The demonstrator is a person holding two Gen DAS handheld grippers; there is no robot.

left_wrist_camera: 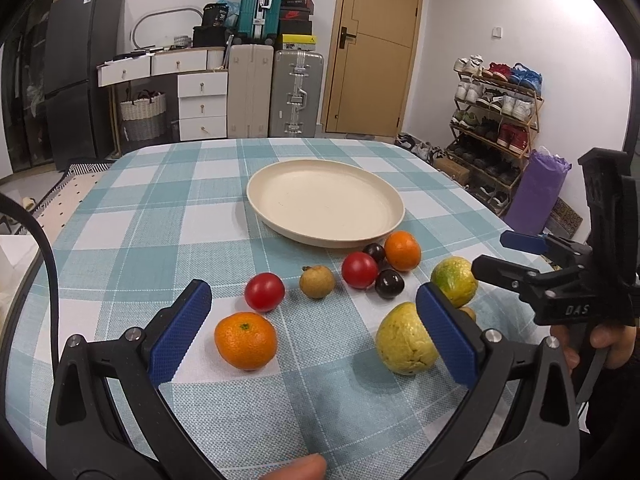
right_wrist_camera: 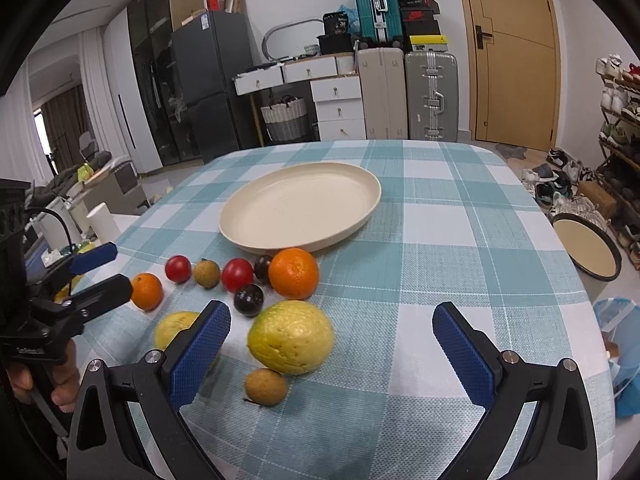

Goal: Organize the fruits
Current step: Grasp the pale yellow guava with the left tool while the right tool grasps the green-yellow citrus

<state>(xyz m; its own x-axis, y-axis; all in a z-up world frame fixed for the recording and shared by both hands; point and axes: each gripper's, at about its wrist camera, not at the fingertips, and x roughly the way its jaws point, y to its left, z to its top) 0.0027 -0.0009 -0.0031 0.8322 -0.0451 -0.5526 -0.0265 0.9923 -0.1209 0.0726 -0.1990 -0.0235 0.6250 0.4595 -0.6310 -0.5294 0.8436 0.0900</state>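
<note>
Blue-padded fingers (left_wrist_camera: 182, 330) of the left gripper (left_wrist_camera: 316, 330) stand spread wide and empty above the checked bench (left_wrist_camera: 160, 208), with a mandarin (left_wrist_camera: 245, 340) between them and a yellow-green fruit (left_wrist_camera: 402, 340) at the right pad; the right gripper (right_wrist_camera: 332, 354) is likewise spread and empty, near another yellow-green fruit (right_wrist_camera: 291, 336) and a small brown fruit (right_wrist_camera: 266, 386); tomatoes, dark plums and an orange (right_wrist_camera: 293, 273) lie just before the bare cream plate (right_wrist_camera: 300, 204)

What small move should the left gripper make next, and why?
Probably ease the open left gripper forward and left to straddle the near orange. The plate holds no fruit yet, and that orange lies nearest, apart from the other fruit.
</note>
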